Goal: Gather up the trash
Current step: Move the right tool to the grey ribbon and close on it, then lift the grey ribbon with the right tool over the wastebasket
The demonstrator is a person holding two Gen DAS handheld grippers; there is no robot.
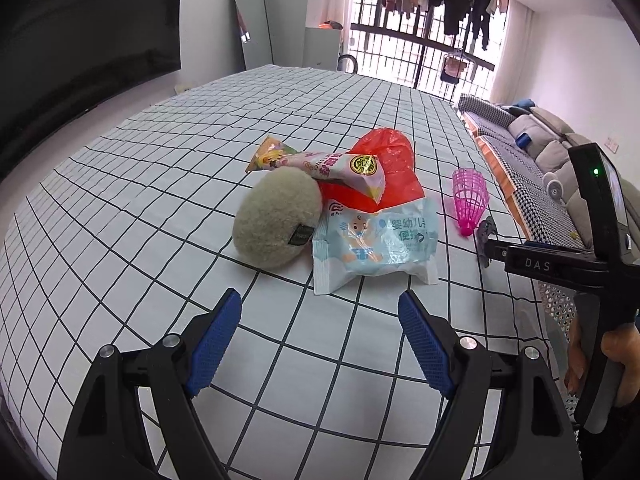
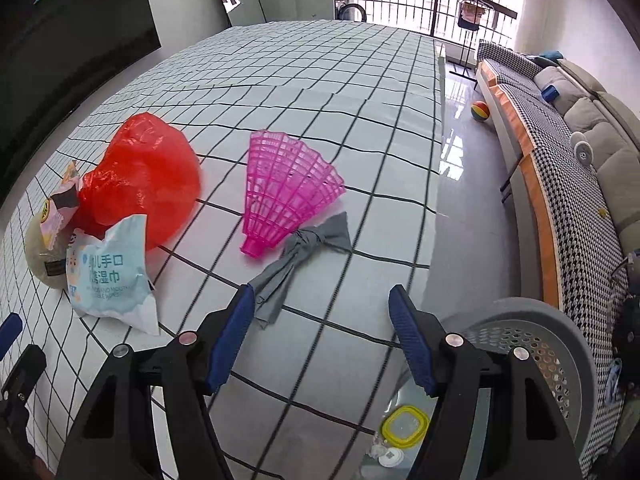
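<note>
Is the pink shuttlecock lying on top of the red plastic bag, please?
No, the pink shuttlecock lies on the checked cloth beside the red plastic bag.

Ahead of the left gripper (image 1: 320,312), the wipes packet (image 1: 374,248) and snack wrapper (image 1: 320,164) hide part of the red bag (image 1: 394,152), while the right wrist view's bottom edge crops the grey perforated bin (image 2: 560,344).

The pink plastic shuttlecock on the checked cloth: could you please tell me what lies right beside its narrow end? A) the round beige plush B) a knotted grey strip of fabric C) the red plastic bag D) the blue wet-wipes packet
B: in the right wrist view the knotted grey strip of fabric lies against the narrow end of the pink shuttlecock, while the other items sit apart to its left.
</note>
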